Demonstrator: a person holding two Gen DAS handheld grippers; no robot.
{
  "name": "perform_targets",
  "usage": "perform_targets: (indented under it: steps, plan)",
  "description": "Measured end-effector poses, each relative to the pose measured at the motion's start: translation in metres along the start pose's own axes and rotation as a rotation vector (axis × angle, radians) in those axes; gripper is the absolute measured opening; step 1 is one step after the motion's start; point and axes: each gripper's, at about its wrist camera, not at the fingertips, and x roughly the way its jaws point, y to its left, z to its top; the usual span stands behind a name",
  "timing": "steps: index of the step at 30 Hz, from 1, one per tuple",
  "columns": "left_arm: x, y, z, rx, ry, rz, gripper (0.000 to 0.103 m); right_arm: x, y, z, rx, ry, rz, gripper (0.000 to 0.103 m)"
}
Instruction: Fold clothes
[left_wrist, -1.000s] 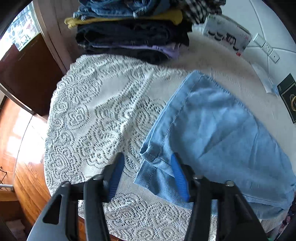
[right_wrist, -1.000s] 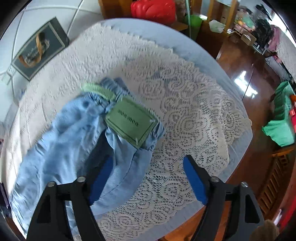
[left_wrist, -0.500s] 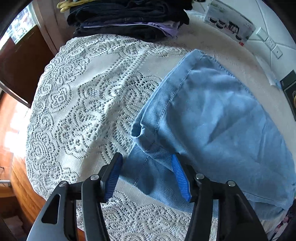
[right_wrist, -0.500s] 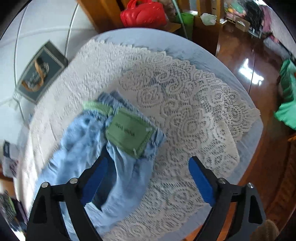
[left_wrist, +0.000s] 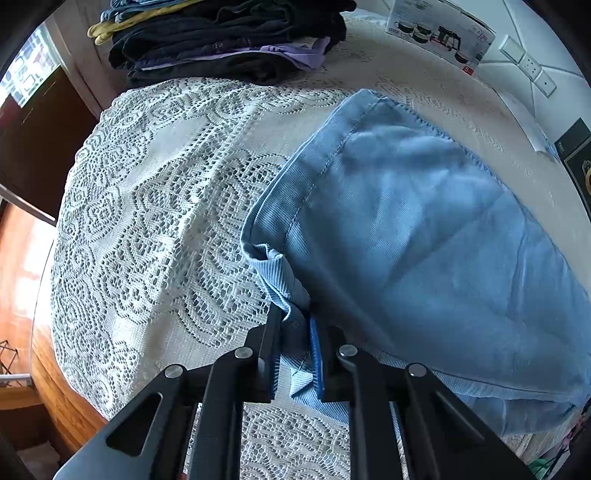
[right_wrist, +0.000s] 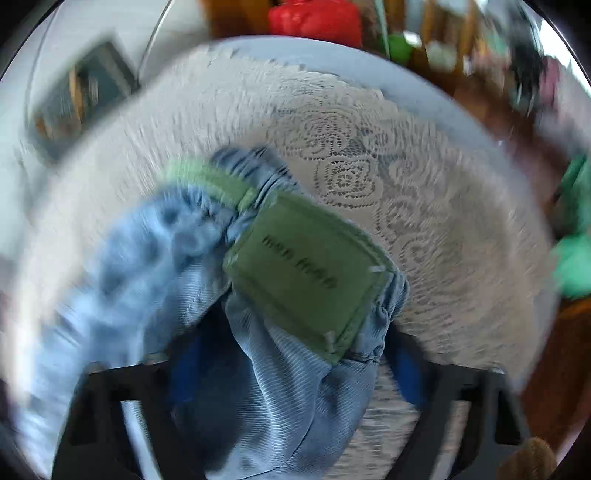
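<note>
L wrist: claw (left_wrist: 295, 332) pinching shorts (left_wrist: 424, 240) hem, seemingly.

Left gripper (left_wrist: 294, 334): at 6 o'clock of its view, blue pads nearly together, pinching fabric fold. Right gripper (right_wrist: 295, 365): at 6 o'clock, jaws spread wide, blue pads partly hidden under cloth; view motion-blurred.

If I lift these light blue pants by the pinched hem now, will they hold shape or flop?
Likely flop: the light blue pants already bunch and crease at the left gripper. The cloth looks thin, so probably light. The lace tablecloth may drag along if fabric catches.
</note>
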Motion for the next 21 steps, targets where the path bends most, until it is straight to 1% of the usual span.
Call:
perform_targets:
  steps: [1,2,3,4,5,6,8,11,13,14,15,16,17,19,21]
  plan:
    - [-0.001,0.001,0.002,0.003,0.004,-0.005,0.012,-0.002,0.005,0.002,-0.009,0.007,0.015,0.012]
    - [-0.001,0.001,0.003,0.005,0.007,-0.01,0.012,-0.007,0.01,0.004,-0.011,0.008,-0.001,0.012]
    - [-0.002,0.002,0.005,0.008,0.011,-0.017,0.012,-0.013,0.016,0.005,-0.026,-0.009,-0.025,0.011]
    - [-0.002,0.003,0.007,0.013,0.016,-0.024,0.012,-0.025,0.022,0.005,-0.046,-0.045,-0.028,0.011]
    - [-0.003,0.004,0.009,0.019,0.02,-0.03,0.012,-0.042,0.032,0.005,-0.066,-0.094,-0.007,0.011]
    - [-0.004,0.005,0.01,0.028,0.023,-0.035,0.012,-0.06,0.041,0.003,-0.086,-0.134,0.023,0.011]
    - [-0.006,0.005,0.013,0.044,0.028,-0.043,0.012,-0.103,0.07,-0.007,-0.166,-0.213,0.094,0.011]
    - [-0.009,0.007,0.018,0.064,0.037,-0.064,0.012,-0.159,0.126,-0.035,-0.309,-0.284,0.21,0.011]
    - [-0.012,0.008,0.021,0.091,0.037,-0.073,0.012,-0.183,0.162,-0.058,-0.393,-0.293,0.284,0.011]
    - [-0.014,0.008,0.023,0.107,0.037,-0.076,0.012,-0.186,0.181,-0.072,-0.427,-0.274,0.314,0.012]
    - [-0.015,0.008,0.025,0.123,0.036,-0.079,0.012,-0.186,0.2,-0.087,-0.457,-0.246,0.342,0.013]
    - [-0.017,0.008,0.027,0.14,0.036,-0.083,0.012,-0.185,0.219,-0.103,-0.486,-0.217,0.37,0.02]
    - [-0.019,0.008,0.028,0.156,0.035,-0.086,0.012,-0.184,0.238,-0.118,-0.516,-0.189,0.398,0.041]
    - [-0.022,0.008,0.032,0.189,0.034,-0.093,0.012,-0.17,0.262,-0.145,-0.577,-0.109,0.38,0.067]
    - [-0.025,0.008,0.035,0.221,0.033,-0.1,0.012,-0.156,0.278,-0.169,-0.622,-0.034,0.358,0.067]
